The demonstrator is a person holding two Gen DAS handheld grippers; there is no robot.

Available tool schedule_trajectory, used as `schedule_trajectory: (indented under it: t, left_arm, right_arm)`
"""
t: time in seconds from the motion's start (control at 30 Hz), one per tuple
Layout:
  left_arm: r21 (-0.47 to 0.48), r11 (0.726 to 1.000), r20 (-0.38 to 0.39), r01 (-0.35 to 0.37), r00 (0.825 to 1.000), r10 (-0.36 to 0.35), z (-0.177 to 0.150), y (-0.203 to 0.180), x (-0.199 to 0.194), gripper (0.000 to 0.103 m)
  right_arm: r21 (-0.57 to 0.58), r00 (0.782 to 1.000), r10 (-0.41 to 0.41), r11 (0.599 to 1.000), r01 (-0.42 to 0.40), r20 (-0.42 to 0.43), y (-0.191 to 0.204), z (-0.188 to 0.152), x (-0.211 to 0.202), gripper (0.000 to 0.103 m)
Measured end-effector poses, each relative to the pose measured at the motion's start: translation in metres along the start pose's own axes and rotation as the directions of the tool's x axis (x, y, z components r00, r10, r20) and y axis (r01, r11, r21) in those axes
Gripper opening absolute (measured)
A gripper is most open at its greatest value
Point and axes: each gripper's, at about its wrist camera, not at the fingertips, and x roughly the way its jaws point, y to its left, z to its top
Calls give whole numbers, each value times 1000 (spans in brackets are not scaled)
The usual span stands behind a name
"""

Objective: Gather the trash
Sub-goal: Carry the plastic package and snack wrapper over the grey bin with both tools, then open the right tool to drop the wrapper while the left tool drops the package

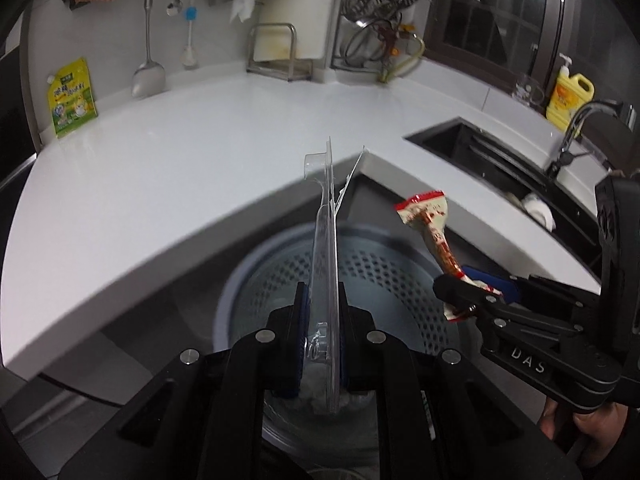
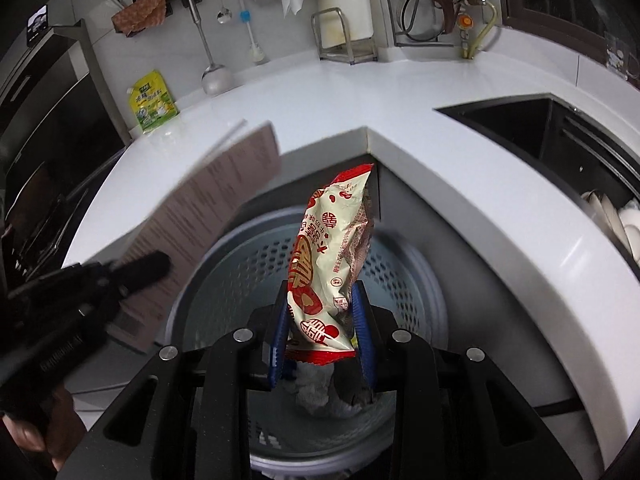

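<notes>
My left gripper (image 1: pixel 323 336) is shut on a clear plastic blister pack (image 1: pixel 326 240) with a card backing, held edge-on above a perforated blue-grey trash basket (image 1: pixel 376 264). In the right wrist view the pack shows as a brown printed card (image 2: pixel 208 216) with the left gripper (image 2: pixel 132 268) at its lower end. My right gripper (image 2: pixel 322 322) is shut on a red and white snack wrapper (image 2: pixel 332 256), held upright over the same basket (image 2: pixel 248 264). The wrapper also shows in the left wrist view (image 1: pixel 428 220). Crumpled white tissue (image 2: pixel 320 392) lies in the basket.
A white L-shaped countertop (image 1: pixel 180 160) wraps around the basket. A yellow-green pouch (image 1: pixel 72 98) leans on the back wall at left. A black sink (image 1: pixel 500 172) with dishes lies at right, with a yellow soap bottle (image 1: pixel 570 96) behind. Utensils and a rack stand at the back.
</notes>
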Motion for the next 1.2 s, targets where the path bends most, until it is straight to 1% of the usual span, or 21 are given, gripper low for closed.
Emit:
schedule_trajectory:
  t: [0.13, 0.23, 0.4, 0.6, 0.63, 0.67, 0.7, 0.73, 0.77, 0.9, 0.97, 1.0, 1.07, 1.13, 1.2]
  left_arm:
    - [-4, 1000, -53, -3, 999, 3, -20, -7, 12, 13]
    - [-7, 1000, -85, -10, 996, 9, -26, -9, 17, 13]
    - [-12, 1000, -103, -22, 994, 21, -28, -8, 19, 14]
    - [-5, 999, -109, -39, 993, 38, -28, -10, 21, 16]
    - [-5, 999, -108, -43, 993, 42, -28, -10, 21, 18]
    - [-4, 999, -108, -48, 993, 47, -28, -12, 21, 28]
    - [-5, 999, -105, -53, 993, 52, -29, -12, 21, 35]
    - [-6, 998, -99, -58, 993, 57, -29, -12, 20, 48]
    - [-8, 998, -91, -64, 994, 63, -29, -12, 18, 56]
    - [-4, 996, -74, -86, 994, 85, -28, -13, 15, 58]
    - [-6, 996, -72, -93, 993, 92, -27, -13, 14, 65]
    - [-7, 995, -66, -98, 993, 97, -27, -13, 13, 66]
    - [-6, 994, -52, -112, 992, 112, -25, -13, 11, 74]
    - [-6, 992, -41, -126, 991, 126, -24, -13, 9, 78]
    - [-6, 991, -32, -135, 990, 135, -23, -13, 7, 80]
  right_arm:
    - [1, 1000, 15, 1000, -15, -23, -1, -15, 4, 29]
    - [7, 999, 24, 1000, -23, -41, -3, -24, 6, 30]
    - [21, 998, 37, 999, -36, -50, -7, -30, 6, 30]
    - [44, 999, 37, 998, -35, -31, -16, -29, 1, 32]
    - [46, 999, 36, 998, -35, -29, -18, -29, 0, 34]
    - [49, 999, 37, 998, -35, -27, -19, -29, 0, 38]
    - [51, 999, 35, 998, -34, -24, -20, -29, 0, 41]
    - [53, 999, 33, 998, -32, -20, -20, -30, -1, 48]
    - [54, 999, 31, 998, -30, -13, -21, -30, -2, 52]
    - [63, 999, 37, 997, -36, -5, -23, -30, -5, 53]
    - [69, 999, 41, 997, -41, 2, -25, -31, -6, 57]
    - [70, 999, 40, 997, -40, 8, -25, -30, -7, 58]
    - [69, 999, 40, 997, -41, 15, -25, -30, -9, 59]
    - [69, 999, 36, 997, -37, 17, -26, -30, -9, 60]
    - [73, 999, 35, 997, -36, 16, -27, -31, -8, 61]
